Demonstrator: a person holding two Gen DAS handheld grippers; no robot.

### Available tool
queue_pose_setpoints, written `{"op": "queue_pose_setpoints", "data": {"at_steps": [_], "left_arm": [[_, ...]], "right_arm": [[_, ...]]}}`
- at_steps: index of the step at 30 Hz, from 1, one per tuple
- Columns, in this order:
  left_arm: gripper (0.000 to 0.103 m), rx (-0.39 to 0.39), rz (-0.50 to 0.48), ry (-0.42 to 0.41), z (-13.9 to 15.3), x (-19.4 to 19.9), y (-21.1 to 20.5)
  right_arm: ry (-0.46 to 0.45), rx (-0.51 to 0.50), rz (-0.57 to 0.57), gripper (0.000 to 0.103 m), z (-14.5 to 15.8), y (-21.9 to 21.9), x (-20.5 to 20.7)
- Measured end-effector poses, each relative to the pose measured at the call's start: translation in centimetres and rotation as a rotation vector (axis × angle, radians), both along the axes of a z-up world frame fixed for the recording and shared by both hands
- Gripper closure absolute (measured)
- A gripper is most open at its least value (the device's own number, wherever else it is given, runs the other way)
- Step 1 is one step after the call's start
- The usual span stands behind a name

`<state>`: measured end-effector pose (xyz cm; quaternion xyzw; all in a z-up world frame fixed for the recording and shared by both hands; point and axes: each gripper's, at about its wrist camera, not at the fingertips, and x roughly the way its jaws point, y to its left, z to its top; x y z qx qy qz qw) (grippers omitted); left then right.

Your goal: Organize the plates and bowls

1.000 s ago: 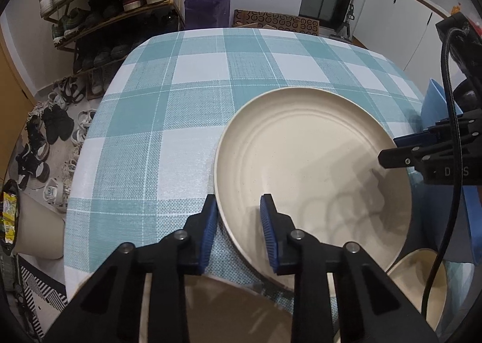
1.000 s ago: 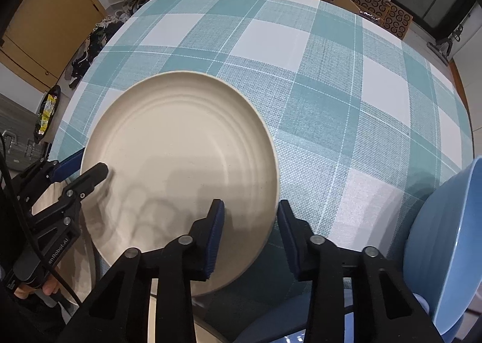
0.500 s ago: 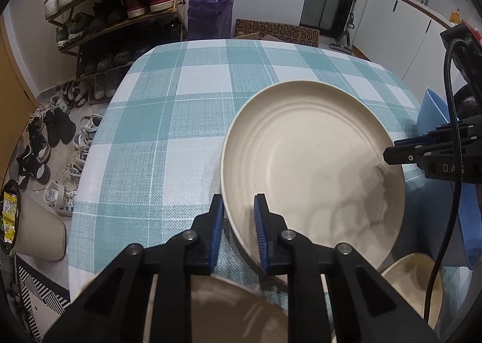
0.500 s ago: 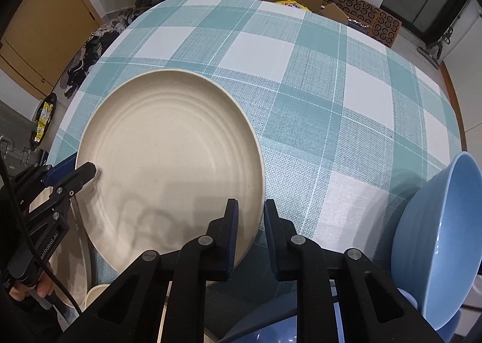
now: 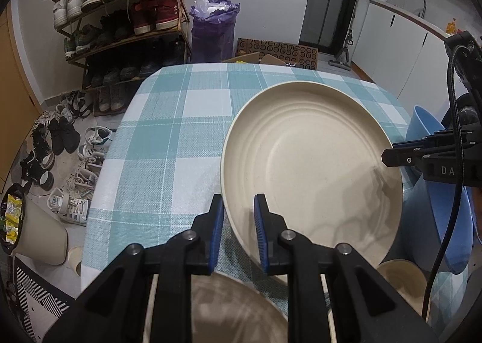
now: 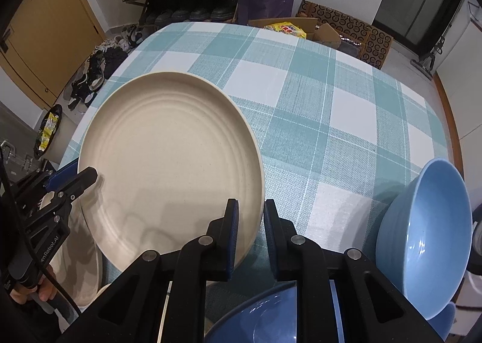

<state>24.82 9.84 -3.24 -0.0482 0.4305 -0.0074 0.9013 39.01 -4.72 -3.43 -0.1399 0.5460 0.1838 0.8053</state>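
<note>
Cream plate [image 5: 310, 168], round with ridged rings, lifted over the checked tablecloth [image 5: 168, 138], pinched at opposite rims by left gripper [image 5: 239, 215] and right gripper [image 6: 250, 218]. Open cloth beyond. Glossy blue bowl [image 6: 421, 240] just right.

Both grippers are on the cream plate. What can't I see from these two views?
- Plate underside: hidden by the plate itself, both views.
- Second cream plate, left view: cut off by the bottom edge and the left gripper.
- Dark blue bowl, right view: mostly behind the right gripper.
</note>
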Motion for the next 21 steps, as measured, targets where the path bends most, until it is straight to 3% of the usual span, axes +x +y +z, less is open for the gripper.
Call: {"op": "queue_pose_setpoints", "data": {"at_steps": [21], "left_arm": [[0.085,0.016,0.017,-0.081,4.2,-4.9,-0.7]], "right_arm": [[-0.073,0.062,0.023,0.086,4.8,-1.2,-5.2]]}}
